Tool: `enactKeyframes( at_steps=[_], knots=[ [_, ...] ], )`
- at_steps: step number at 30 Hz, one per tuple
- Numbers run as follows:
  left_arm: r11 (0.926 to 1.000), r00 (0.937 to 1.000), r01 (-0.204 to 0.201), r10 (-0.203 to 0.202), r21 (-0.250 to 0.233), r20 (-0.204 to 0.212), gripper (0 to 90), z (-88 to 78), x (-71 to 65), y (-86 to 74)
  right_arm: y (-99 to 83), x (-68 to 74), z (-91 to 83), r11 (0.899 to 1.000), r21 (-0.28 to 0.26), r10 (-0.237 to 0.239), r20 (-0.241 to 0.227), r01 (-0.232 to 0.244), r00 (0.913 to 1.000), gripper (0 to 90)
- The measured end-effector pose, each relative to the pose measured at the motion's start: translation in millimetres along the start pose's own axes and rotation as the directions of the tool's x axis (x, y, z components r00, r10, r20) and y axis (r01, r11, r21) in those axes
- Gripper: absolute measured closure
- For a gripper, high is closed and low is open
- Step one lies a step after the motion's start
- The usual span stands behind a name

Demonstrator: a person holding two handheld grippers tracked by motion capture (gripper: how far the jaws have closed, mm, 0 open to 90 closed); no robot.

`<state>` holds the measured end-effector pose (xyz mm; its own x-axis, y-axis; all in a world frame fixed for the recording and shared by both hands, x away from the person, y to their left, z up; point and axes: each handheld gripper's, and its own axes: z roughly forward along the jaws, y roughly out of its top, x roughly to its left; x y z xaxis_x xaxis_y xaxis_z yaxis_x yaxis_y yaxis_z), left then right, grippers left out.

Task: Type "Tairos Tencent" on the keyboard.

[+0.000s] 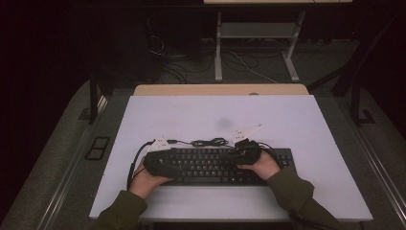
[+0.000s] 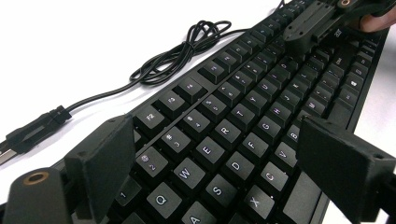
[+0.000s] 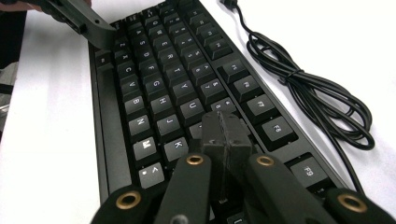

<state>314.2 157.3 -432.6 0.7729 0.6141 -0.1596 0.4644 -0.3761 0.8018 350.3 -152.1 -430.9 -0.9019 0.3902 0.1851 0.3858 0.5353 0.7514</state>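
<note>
Closed jaws of the right gripper (image 3: 223,135) sit lowest in the right gripper view, pressed together with nothing between them, their joined tip hovering at or on the keys around the I and K region of the black keyboard (image 1: 218,165). Whether the tip actually touches a keycap cannot be determined. The left gripper (image 2: 212,163) stands released, its jaws spread wide above the Q-W-E-R end with no key clamped. The keyboard lies flat near the front edge of the white tabletop (image 1: 297,124), between both hands, and its coiled cable (image 3: 308,88) rests on the table just behind the function row. Risk assessment: the joined tip is wider than one keycap, so a descent off-centre probably depresses two neighbouring keys. Excess downward force may tilt or slide the unsecured keyboard toward the table edge. The spread left jaws may catch on key edges if lowered. The trailing cable may snag if the keyboard shifts.
</note>
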Motion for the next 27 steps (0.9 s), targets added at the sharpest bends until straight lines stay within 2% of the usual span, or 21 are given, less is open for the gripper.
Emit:
enactKeyframes(
  at_steps=[23,27],
  knots=[
    [1.0,1.0,-0.001,0.001,0.009,0.0,10.0,0.3,0.2,-0.9,-3.5,1.2,7.5,0.999,0.038,-0.013,0.012,0.012,0.9998,89.2],
    [1.0,1.0,-0.001,0.001,0.01,-0.001,9.9,0.2,0.0,-0.8,-4.3,1.4,8.5,0.999,0.032,-0.014,0.01,0.014,0.9998,89.3]
  ],
)
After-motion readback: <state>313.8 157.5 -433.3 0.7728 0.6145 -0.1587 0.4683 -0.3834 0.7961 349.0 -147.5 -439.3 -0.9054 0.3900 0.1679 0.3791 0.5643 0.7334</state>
